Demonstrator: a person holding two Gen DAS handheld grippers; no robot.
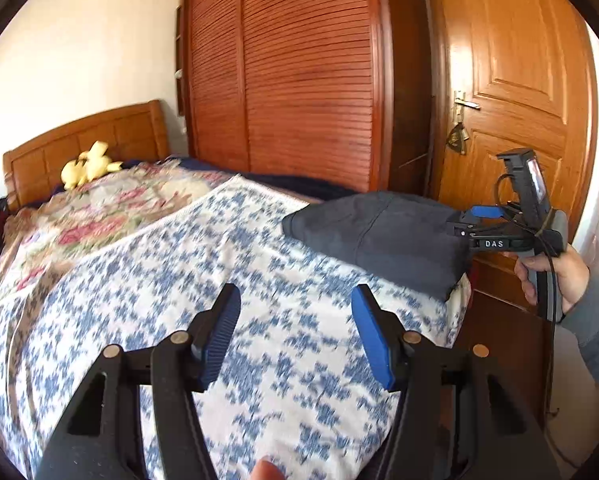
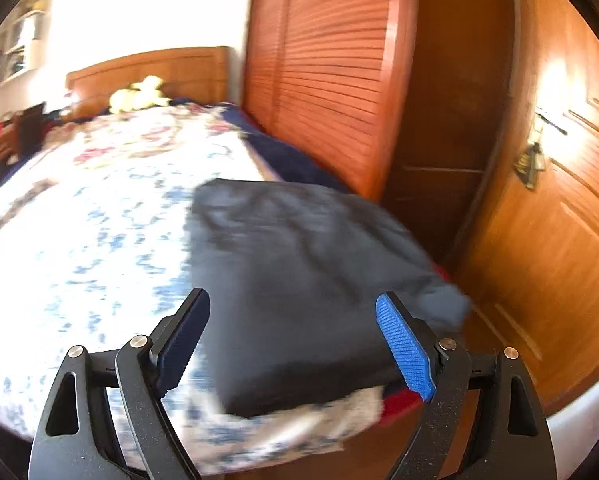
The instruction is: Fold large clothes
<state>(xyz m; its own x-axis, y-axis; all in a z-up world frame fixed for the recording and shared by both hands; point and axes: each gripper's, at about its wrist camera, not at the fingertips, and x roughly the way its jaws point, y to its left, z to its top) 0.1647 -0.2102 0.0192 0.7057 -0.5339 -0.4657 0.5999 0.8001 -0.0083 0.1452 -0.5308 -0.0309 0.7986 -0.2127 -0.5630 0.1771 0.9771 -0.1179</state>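
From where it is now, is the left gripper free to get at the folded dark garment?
Probably yes: only bare patterned bedspread lies between the left gripper and the dark garment, and its jaws stand open.

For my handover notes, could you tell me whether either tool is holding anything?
Nothing is held: both the left tool and right tool stand open, off the folded dark garment.

L gripper (image 1: pixel 295 332): jaws apart, nothing btwn pads, angled downward. R gripper (image 2: pixel 293 338): jaws wide apart, pads pressing on nothing, angled downward; held in person's hand (image 1: pixel 555 276), grey sleeve.
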